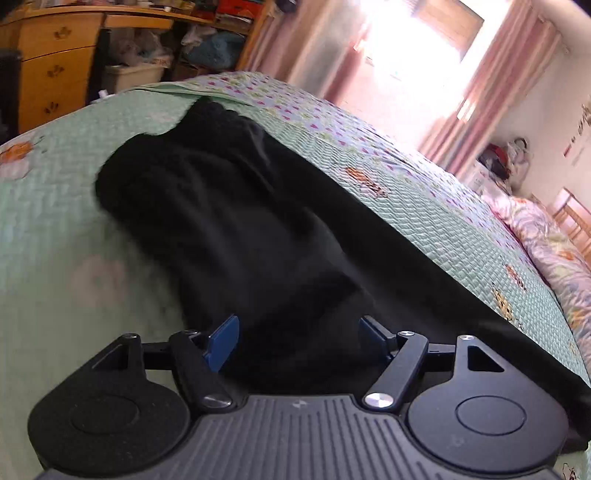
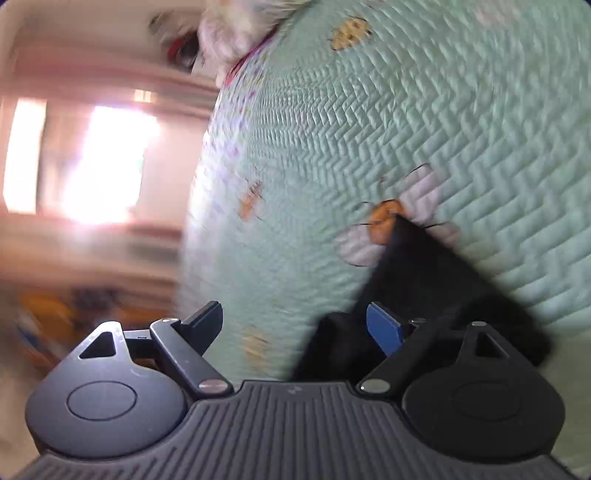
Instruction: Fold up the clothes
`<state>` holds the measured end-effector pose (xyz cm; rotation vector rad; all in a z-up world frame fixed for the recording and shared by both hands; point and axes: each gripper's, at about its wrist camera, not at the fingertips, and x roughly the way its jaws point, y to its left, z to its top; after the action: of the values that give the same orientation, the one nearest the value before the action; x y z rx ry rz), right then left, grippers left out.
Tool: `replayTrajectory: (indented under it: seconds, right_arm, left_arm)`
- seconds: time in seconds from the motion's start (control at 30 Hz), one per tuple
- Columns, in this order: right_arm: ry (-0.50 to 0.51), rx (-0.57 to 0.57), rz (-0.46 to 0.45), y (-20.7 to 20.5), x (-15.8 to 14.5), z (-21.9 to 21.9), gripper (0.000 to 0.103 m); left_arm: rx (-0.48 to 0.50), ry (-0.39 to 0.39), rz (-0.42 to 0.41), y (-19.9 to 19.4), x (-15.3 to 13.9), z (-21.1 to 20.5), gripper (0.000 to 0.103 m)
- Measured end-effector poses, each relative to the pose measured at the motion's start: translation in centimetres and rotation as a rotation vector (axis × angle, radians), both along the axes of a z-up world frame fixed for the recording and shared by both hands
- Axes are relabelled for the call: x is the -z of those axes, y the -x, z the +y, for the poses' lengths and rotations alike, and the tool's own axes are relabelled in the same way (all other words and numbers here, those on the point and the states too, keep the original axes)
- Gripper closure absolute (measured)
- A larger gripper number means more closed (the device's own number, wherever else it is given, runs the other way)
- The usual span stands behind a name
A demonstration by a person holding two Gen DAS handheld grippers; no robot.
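A black garment [image 1: 229, 206] lies on a green quilted bedspread [image 1: 55, 229], stretching from the near edge of the left wrist view toward the far side. My left gripper [image 1: 297, 341] is open, its blue-padded fingers wide apart just over the garment's near end. In the right wrist view, a corner of the black garment [image 2: 424, 273] lies on the bedspread [image 2: 369, 110] by the right finger. My right gripper [image 2: 303, 328] is open, with the cloth against the right blue pad [image 2: 384, 330] but not pinched. That view is blurred by motion.
A wooden dresser [image 1: 48, 70] and cluttered shelves stand beyond the bed's far side. Pink curtains [image 1: 498, 85] frame a bright window. A floral quilt [image 1: 546, 251] lies at the bed's right end. A pale pillow or bedding [image 2: 240, 33] shows at the top of the right wrist view.
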<state>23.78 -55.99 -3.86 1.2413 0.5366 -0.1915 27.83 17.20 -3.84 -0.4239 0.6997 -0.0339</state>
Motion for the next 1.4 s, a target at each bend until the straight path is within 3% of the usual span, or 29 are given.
replayTrajectory:
  seconds: [0.2, 0.4, 0.6, 0.73, 0.8, 0.83, 0.93, 1.03, 1.1, 1.13, 1.23, 1.33, 1.4]
  right_arm:
    - [0.505, -0.045, -0.146, 6.7, -0.4, 7.3, 0.015]
    - [0.833, -0.119, -0.014, 6.0, 3.2, 8.1, 0.014]
    - [1.045, -0.271, -0.026, 4.2, 4.5, 7.6, 0.014]
    - [1.060, -0.399, 0.043, 1.5, 5.4, 6.5, 0.014]
    - [1.032, -0.403, 0.075, 0.8, 5.5, 6.0, 0.035]
    - [0.996, -0.383, 0.062, 1.3, 5.2, 5.7, 0.066]
    - [0.888, -0.323, 0.024, 2.6, 4.0, 4.9, 0.081]
    - [0.651, -0.221, 0.019, 4.4, 3.2, 3.7, 0.080]
    - [0.541, -0.160, 0.035, 4.8, 3.8, 2.6, 0.073]
    - [0.501, -0.132, 0.046, 4.9, 4.3, 2.1, 0.063]
    - [0.554, -0.008, 0.132, 5.0, 5.3, 0.8, 0.035]
    - [0.550, 0.135, 0.153, 6.5, 5.1, 0.7, 0.031]
    - [0.626, 0.118, 0.039, 7.8, 4.0, 3.1, 0.031]
  left_arm:
    - [0.048, -0.041, 0.037, 4.2, 3.2, -2.5, 0.022]
    - [0.099, -0.168, -0.027, 5.7, 4.1, -4.4, 0.019]
    - [0.145, -0.336, -0.064, 6.2, 5.2, -7.1, 0.008]
    - [0.143, -0.315, -0.072, 6.5, 5.2, -6.8, 0.007]
    - [0.143, -0.315, -0.072, 6.6, 5.1, -6.9, 0.007]
    - [0.145, -0.320, -0.071, 6.7, 5.1, -7.1, 0.006]
    - [0.149, -0.325, -0.068, 6.6, 5.1, -7.3, 0.004]
    - [0.153, -0.325, -0.064, 5.9, 5.3, -6.9, 0.003]
    - [0.156, -0.328, -0.062, 5.9, 5.3, -7.0, 0.002]
    - [0.157, -0.329, -0.062, 5.8, 5.3, -7.0, 0.002]
    - [0.159, -0.328, -0.061, 5.8, 5.3, -6.9, 0.001]
    - [0.160, -0.330, -0.061, 5.7, 5.3, -6.9, 0.001]
    - [0.161, -0.329, -0.061, 5.7, 5.4, -6.9, 0.001]
